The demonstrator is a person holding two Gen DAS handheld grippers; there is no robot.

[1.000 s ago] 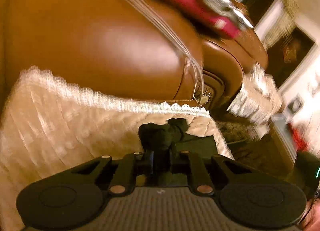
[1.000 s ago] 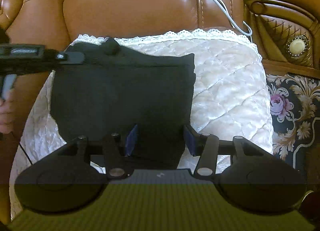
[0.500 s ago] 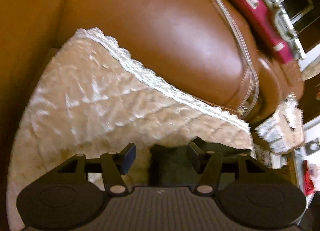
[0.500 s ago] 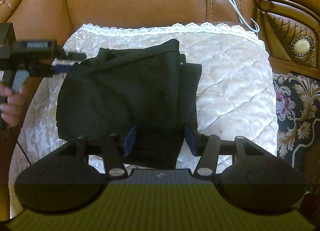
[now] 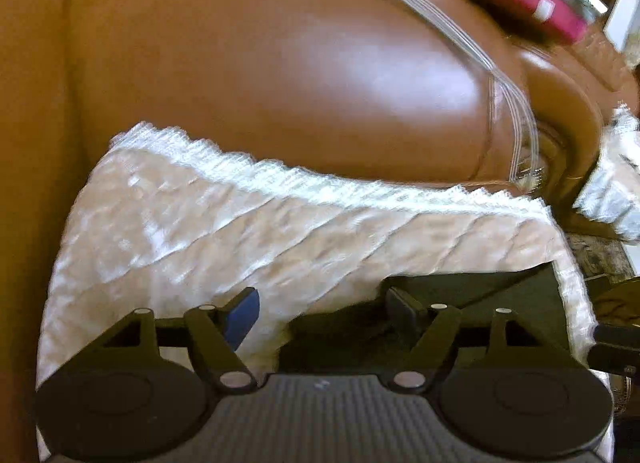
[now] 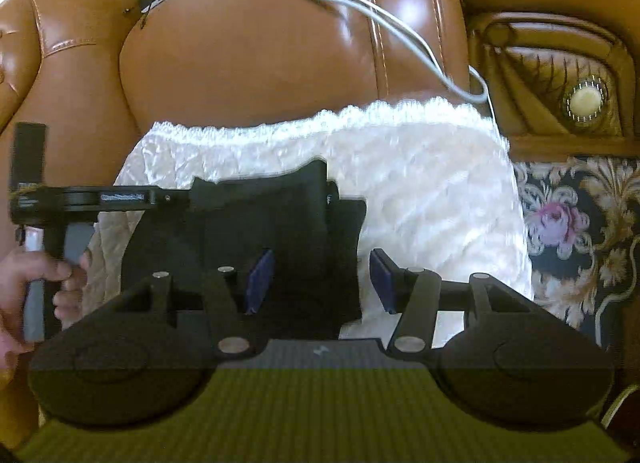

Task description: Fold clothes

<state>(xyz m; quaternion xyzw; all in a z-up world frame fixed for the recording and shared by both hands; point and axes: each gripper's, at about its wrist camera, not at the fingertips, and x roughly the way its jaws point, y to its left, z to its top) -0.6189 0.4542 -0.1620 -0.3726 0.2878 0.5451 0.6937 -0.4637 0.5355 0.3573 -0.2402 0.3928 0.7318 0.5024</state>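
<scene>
**Dark garment lies folded on quilted seat cover as both grippers stand over it**

Garment (image 6: 260,239), black and folded into a rough rectangle, rests on a white quilted cover (image 6: 432,199) with a lace edge, spread over the seat of a tan leather sofa (image 6: 248,59); a white cable (image 6: 360,7) trails down the sofa's backrest to the far right corner of the cover.

In the right wrist view, the right gripper (image 6: 320,279) hangs over the near edge of the cloth with its blue pads partly apart; the left pad sits over the dark fabric, the right pad over the white cover just beside the garment's edge; neither pad presses on the cloth.

The left gripper (image 5: 324,313) comes in from the garment's left side, its jaws opening; in its own view the left pad stands over bare quilting and the right pad over the dark cloth, whose corner lies in the gap between them, not pinched; the view is blurred. From the right wrist view, a person's hand (image 6: 44,283) grips the handle of that tool at the left edge of the cover.

A floral carpet (image 6: 576,231) shows to the right of the sofa, beneath its carved wooden armrest (image 6: 560,83).
</scene>
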